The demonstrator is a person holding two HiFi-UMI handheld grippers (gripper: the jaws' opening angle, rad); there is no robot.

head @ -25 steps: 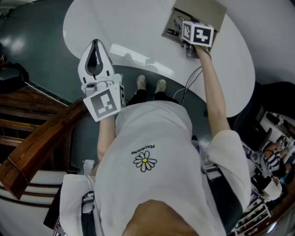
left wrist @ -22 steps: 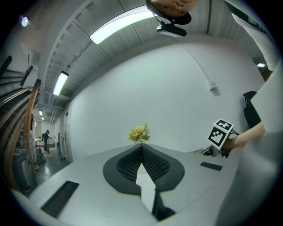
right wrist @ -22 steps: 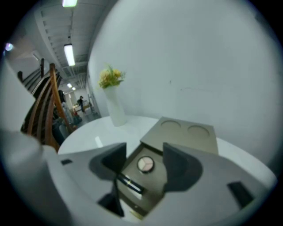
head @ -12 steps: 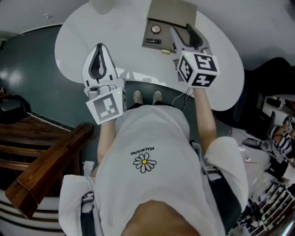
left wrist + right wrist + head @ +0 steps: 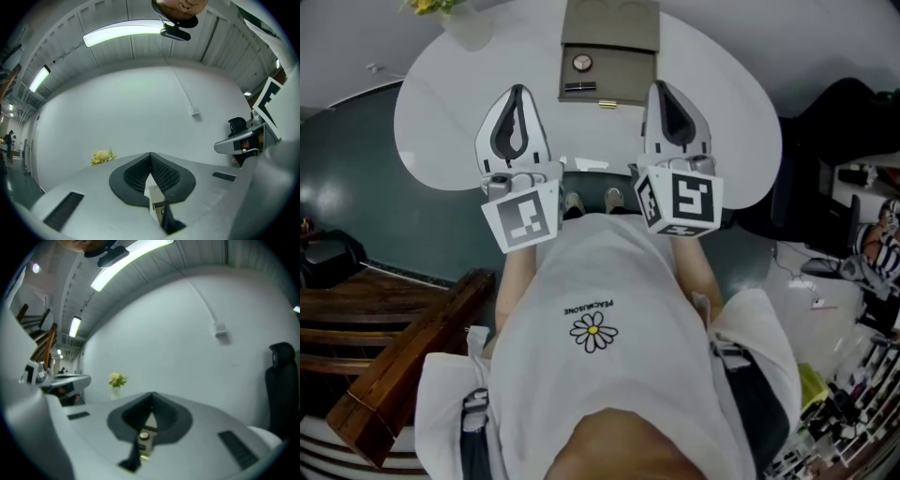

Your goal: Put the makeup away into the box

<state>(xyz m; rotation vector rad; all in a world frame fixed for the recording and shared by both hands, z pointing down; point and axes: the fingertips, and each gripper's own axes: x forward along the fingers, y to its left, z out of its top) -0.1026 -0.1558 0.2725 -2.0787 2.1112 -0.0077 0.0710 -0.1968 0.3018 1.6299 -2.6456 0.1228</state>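
Observation:
An open brown box [image 5: 623, 28] lies on the white oval table [image 5: 441, 103] at its far middle. Inside it are a round compact [image 5: 581, 63] and a black stick [image 5: 579, 86]. A small gold tube [image 5: 607, 104] lies at the box's near edge. My left gripper [image 5: 517, 90] and right gripper [image 5: 664, 86] hover side by side over the table's near edge, pointing level at the box, both shut and holding nothing. Through each gripper's own jaws, the box [image 5: 157, 197] and the compact [image 5: 144, 437] peek out below the closed tips.
A vase of yellow flowers [image 5: 427, 6] stands at the table's far left. At the right of the table stands a black chair [image 5: 839, 122]. Wooden stairs [image 5: 384, 328] run at the lower left. My feet [image 5: 591, 199] stand under the table's near edge.
My right gripper has drawn back from the box toward me and risen, and its jaws went from open to shut, empty. The left gripper has moved toward the middle.

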